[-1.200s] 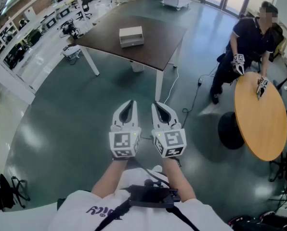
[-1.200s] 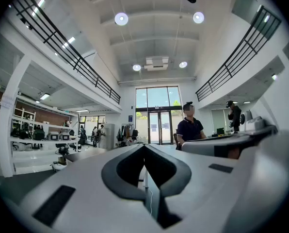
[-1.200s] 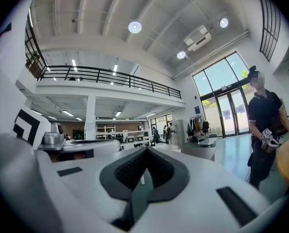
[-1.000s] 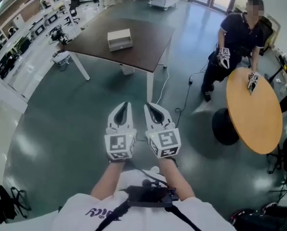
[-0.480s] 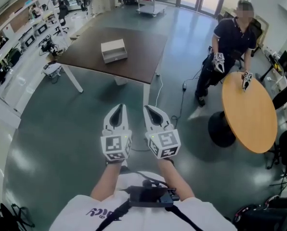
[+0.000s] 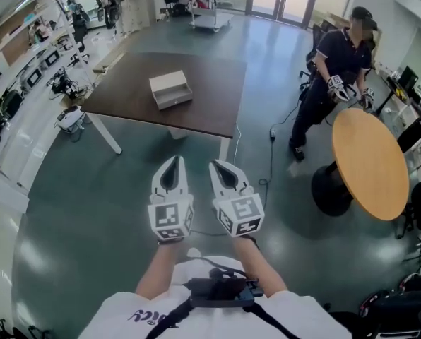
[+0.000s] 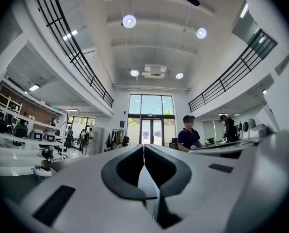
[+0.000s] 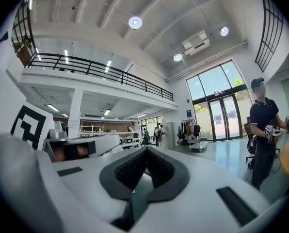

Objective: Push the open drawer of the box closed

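Note:
A white box [image 6: 171, 90] with its drawer pulled out toward me sits on a dark table [image 6: 203, 97] across the room in the head view. My left gripper [image 6: 175, 162] and right gripper [image 6: 218, 165] are held side by side in front of my chest, well short of the table. Both point level toward it. Each has its jaws shut with nothing between them. The left gripper [image 7: 144, 145] in the left gripper view and the right gripper [image 8: 145, 151] in the right gripper view show tips meeting, with the hall beyond.
A round wooden table [image 6: 369, 162] stands at the right, with a person [image 6: 338, 69] holding two grippers behind it. A cable [image 6: 267, 154] trails over the grey floor. Shelves with equipment [image 6: 27, 83] line the left wall. A cart [image 6: 210, 14] stands by the far glass doors.
The whole view has shifted: the dark table and box sit lower and nearer in the head view. The person at the round table has stood up and moved back. Both grippers stay shut.

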Motion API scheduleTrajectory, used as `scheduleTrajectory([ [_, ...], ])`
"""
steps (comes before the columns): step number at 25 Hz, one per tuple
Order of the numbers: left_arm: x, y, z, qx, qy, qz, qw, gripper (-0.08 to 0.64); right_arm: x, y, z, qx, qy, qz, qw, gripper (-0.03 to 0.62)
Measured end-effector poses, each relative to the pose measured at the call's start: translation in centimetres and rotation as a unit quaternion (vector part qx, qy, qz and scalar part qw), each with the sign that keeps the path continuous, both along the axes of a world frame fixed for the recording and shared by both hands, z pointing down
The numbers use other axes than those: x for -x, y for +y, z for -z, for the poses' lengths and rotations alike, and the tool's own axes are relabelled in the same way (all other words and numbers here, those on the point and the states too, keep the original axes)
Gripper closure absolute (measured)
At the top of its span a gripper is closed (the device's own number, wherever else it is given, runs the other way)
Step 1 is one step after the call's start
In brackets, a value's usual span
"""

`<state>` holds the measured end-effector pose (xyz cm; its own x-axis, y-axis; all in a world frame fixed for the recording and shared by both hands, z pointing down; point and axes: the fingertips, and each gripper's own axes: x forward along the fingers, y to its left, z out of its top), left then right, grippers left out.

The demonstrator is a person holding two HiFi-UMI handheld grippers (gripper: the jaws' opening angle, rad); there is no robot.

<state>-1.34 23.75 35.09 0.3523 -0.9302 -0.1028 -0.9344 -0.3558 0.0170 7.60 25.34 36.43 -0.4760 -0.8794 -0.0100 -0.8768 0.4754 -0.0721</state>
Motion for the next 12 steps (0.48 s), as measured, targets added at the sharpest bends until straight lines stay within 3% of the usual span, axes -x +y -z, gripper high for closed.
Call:
scheduleTrajectory([
  [6, 4.2, -2.9, -2.0, 0.023, 0.016, -0.007, 0.9996, 0.551, 5.4, -1.3, -1.7, 0.014, 0.025, 0.000, 1.000, 0.603],
  [12, 5.1, -4.9, -2.8, 0.036, 0.033, 0.003, 0.9988, 0.551, 5.8, -3.9, -1.4, 0.017, 0.036, 0.005, 0.999, 0.603],
])
